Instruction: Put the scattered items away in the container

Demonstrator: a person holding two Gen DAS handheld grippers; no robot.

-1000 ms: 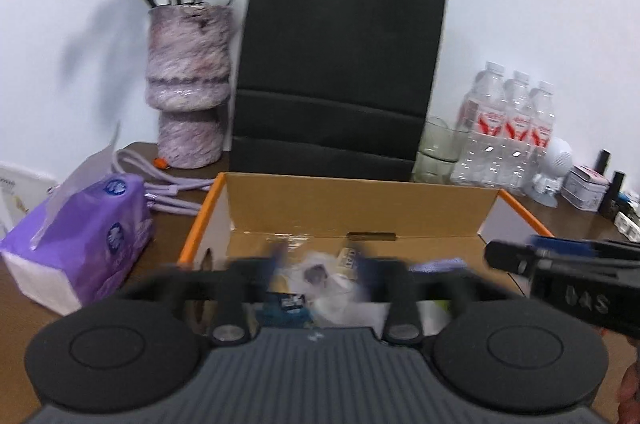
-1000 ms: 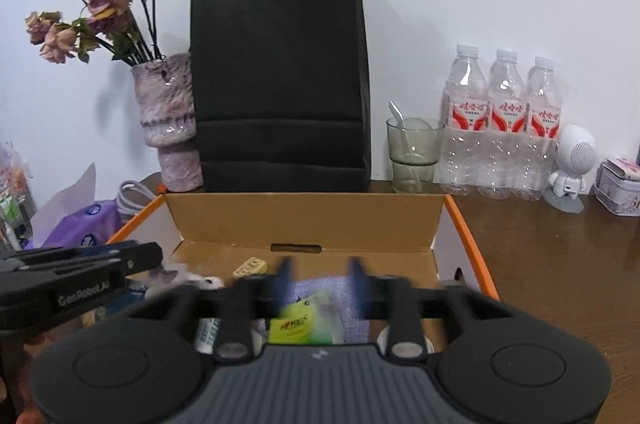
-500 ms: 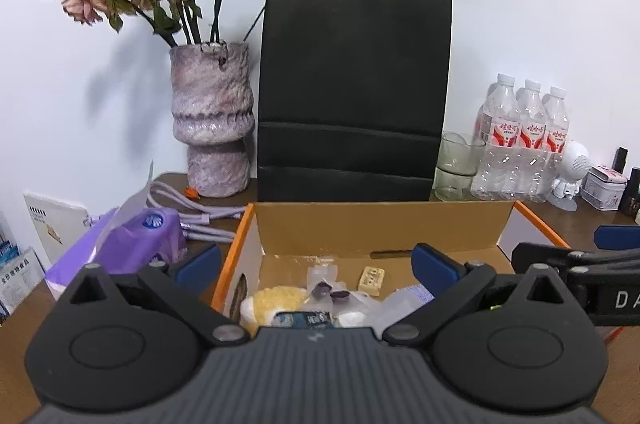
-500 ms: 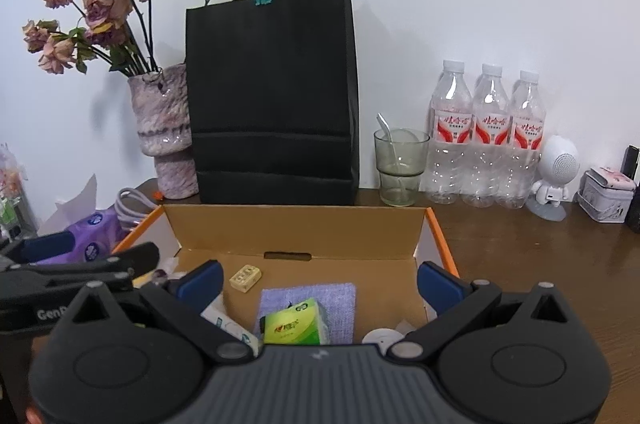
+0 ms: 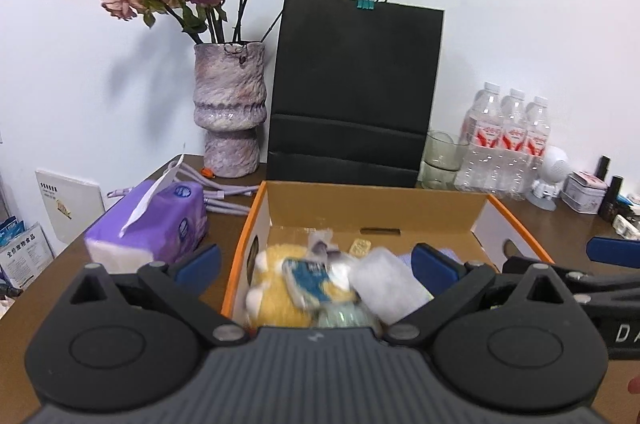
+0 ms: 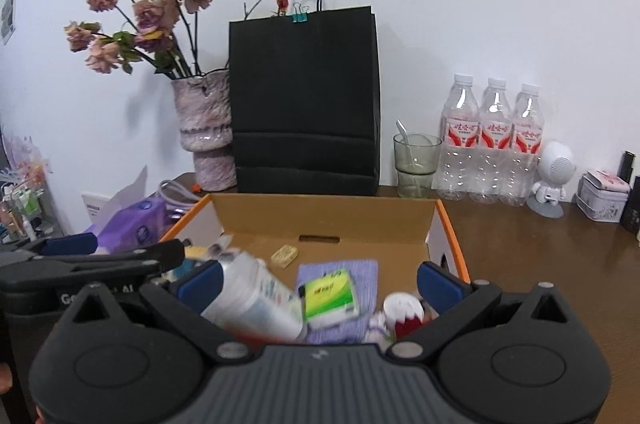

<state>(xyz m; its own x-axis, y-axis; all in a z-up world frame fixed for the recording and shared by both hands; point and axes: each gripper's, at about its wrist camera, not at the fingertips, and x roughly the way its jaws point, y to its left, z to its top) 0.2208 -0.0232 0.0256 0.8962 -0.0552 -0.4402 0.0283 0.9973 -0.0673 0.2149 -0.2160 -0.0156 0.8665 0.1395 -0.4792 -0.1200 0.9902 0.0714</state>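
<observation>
Left of our left claw: a purple tissue pack on the tabletop, likely not ours to tidy. Left claw spread wide, gripping nothing; below and ahead of it the cardboard box holds a yellow plush. Right claw likewise released and empty; under it lie a white bottle and green packet, apparently dropped in where the box catches them.
</observation>
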